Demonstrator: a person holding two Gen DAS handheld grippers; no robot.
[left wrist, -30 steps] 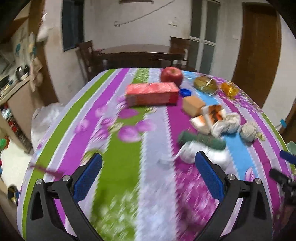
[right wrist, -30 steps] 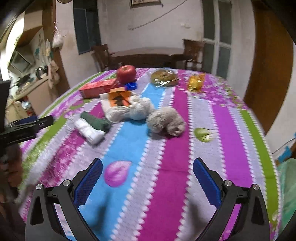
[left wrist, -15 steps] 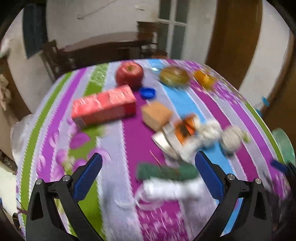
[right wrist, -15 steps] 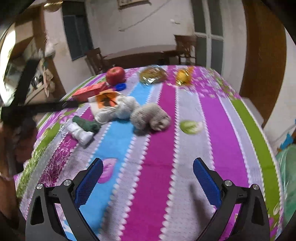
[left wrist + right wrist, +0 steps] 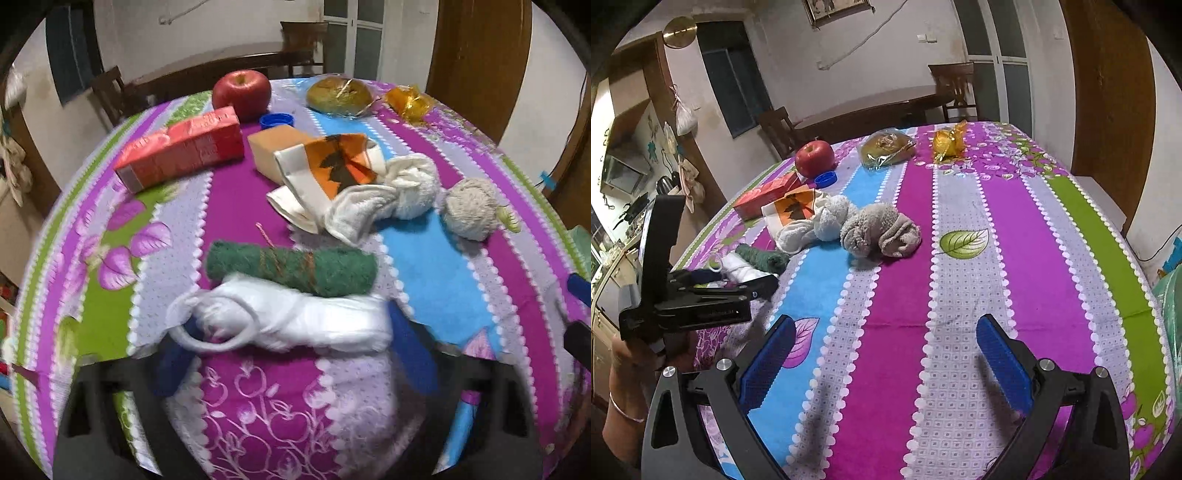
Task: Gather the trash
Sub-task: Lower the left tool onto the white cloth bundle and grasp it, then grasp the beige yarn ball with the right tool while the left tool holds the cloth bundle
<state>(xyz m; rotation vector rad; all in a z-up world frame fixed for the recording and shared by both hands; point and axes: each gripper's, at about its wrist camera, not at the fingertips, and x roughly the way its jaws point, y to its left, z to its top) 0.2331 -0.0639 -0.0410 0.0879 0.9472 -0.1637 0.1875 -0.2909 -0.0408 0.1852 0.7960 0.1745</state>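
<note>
Your left gripper (image 5: pixel 288 354) has dropped over the white plastic bag (image 5: pixel 291 321), jaws closing (pads not yet pressing); crumpled, lying crosswise beside the green roll (image 5: pixel 291 267). Right gripper (image 5: pixel 882 354) spread.

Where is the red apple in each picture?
Left wrist view: the red apple is at the top, left of centre, behind the red carton.
Right wrist view: the red apple is upper left, at the table's far end.
Shared landmark: the blue bottle cap right beside it.

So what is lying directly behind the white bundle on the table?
A rolled green cloth lies right behind the white bundle, touching it. The bundle covers the roll's lower edge, so that part cannot be seen.
</note>
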